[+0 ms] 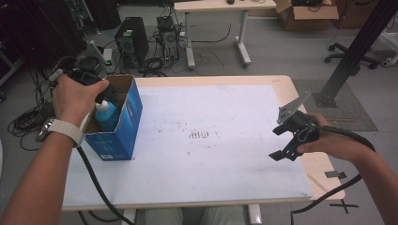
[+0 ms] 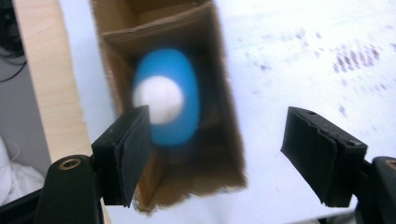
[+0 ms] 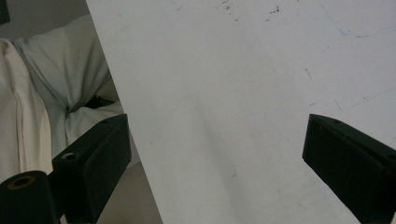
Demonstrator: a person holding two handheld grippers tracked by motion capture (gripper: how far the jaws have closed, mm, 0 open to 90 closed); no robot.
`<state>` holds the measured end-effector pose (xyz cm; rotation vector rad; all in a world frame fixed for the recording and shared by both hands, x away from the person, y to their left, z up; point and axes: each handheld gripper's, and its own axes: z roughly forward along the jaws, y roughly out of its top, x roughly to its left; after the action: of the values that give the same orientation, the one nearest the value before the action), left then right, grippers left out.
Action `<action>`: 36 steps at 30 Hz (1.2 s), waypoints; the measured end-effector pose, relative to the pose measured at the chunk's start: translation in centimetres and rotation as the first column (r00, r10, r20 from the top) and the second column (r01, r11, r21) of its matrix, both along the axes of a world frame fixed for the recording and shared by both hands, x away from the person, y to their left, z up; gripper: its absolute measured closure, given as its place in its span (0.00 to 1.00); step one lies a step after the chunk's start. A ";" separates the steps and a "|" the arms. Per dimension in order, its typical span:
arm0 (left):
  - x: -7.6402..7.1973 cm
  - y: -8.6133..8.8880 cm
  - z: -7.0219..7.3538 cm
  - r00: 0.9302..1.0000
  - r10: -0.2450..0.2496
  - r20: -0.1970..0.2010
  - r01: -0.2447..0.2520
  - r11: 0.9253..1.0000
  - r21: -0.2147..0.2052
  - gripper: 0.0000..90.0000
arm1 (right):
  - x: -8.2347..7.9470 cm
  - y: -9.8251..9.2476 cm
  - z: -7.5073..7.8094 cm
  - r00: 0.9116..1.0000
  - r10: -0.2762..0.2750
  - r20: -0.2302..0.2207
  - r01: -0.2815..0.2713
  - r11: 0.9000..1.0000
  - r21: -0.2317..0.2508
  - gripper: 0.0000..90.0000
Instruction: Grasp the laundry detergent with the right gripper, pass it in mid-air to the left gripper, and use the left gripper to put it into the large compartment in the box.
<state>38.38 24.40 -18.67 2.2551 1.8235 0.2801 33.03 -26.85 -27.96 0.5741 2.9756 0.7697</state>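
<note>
An open blue carton (image 1: 126,123) with a brown inside stands at the table's left edge. A blue bottle with a white cap (image 1: 106,114) stands upright in it. My left gripper (image 1: 101,92) hovers over the carton's mouth, pointing down. In the left gripper view its jaws are apart with nothing between them (image 2: 217,127), and the bottle (image 2: 173,101) is blurred below, inside the carton (image 2: 228,122). My right gripper (image 1: 279,143) hangs open over the table's right side; in the right gripper view (image 3: 215,140) only bare white surface lies between its jaws.
A white sheet (image 1: 220,154) with faint dark marks covers the wooden table (image 1: 287,86). On the floor behind are a computer tower (image 1: 131,40), tangled cables (image 1: 157,63), a second table (image 1: 216,28) and a black slanted post (image 1: 356,47). The person's lap (image 3: 56,79) is below the near edge.
</note>
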 end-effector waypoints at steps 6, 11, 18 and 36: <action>-1.3 -1.9 0.9 0.995 -0.098 -0.001 0.098 0.995 -0.004 0.26 | -0.2 0.1 0.1 1.000 -0.002 0.004 0.002 1.000 0.001 0.09; -2.3 -3.4 1.7 0.985 -0.173 0.019 0.173 0.985 -0.016 0.26 | -0.3 0.2 0.2 1.000 -0.002 0.007 0.002 1.000 0.003 0.08; -3.2 -5.3 2.1 0.966 -0.258 -0.002 0.258 0.966 -0.015 0.25 | -0.5 0.2 0.3 1.000 -0.007 0.010 0.007 1.000 0.005 0.08; -4.3 -8.1 1.8 0.922 -0.385 -0.039 0.384 0.923 -0.030 0.13 | -0.7 0.1 0.1 1.000 -0.008 0.009 0.008 1.000 0.003 0.08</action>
<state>34.10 16.29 -16.84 2.5545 1.3465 0.1391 32.31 -26.73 -27.82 0.5806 2.9629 0.7749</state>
